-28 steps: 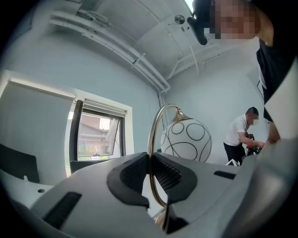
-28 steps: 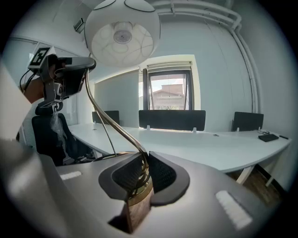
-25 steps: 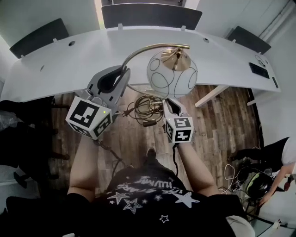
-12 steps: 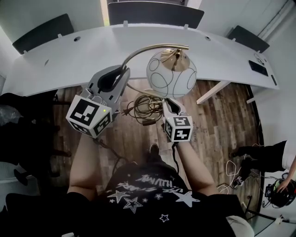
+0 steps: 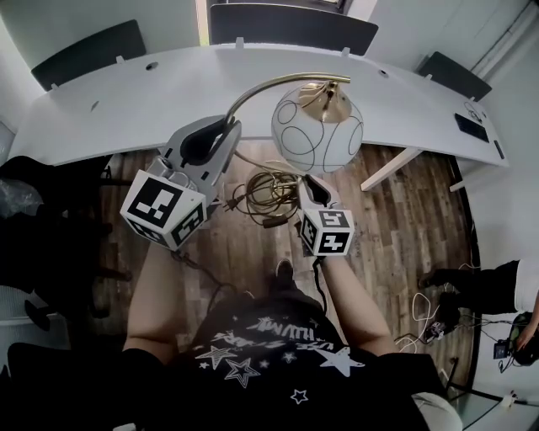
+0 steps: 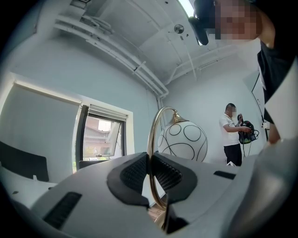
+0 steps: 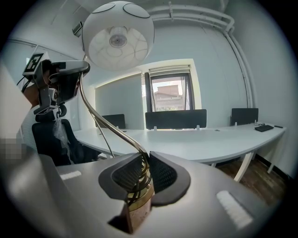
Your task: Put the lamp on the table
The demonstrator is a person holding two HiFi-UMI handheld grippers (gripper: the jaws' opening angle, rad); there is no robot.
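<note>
The lamp has a white globe shade (image 5: pixel 317 126) with thin black rings and a curved brass arm (image 5: pixel 278 84). I hold it in the air above the wooden floor, just short of the white table (image 5: pixel 126 109). My left gripper (image 5: pixel 226 130) is shut on the brass arm (image 6: pixel 150 139), and the globe (image 6: pixel 184 142) shows beyond the jaws (image 6: pixel 150 172). My right gripper (image 5: pixel 307 183) is shut on the lamp's lower brass stem (image 7: pixel 138 204), with the globe (image 7: pixel 118 35) overhead. The right gripper (image 7: pixel 139 174) also sees the left gripper (image 7: pixel 63 79). The lamp's coiled cord (image 5: pixel 269 194) hangs between the grippers.
The long curved table (image 7: pixel 195 144) spans the room, with dark chairs (image 5: pixel 290 25) behind it and a small dark device (image 5: pixel 470 126) at its right end. A person (image 6: pixel 231 135) stands across the room. Cables lie on the floor (image 5: pixel 429 316) at the right.
The lamp and both grippers have edged slightly up and forward toward the table. Both grips are unchanged. The person at the lower right has moved nearly out of view.
</note>
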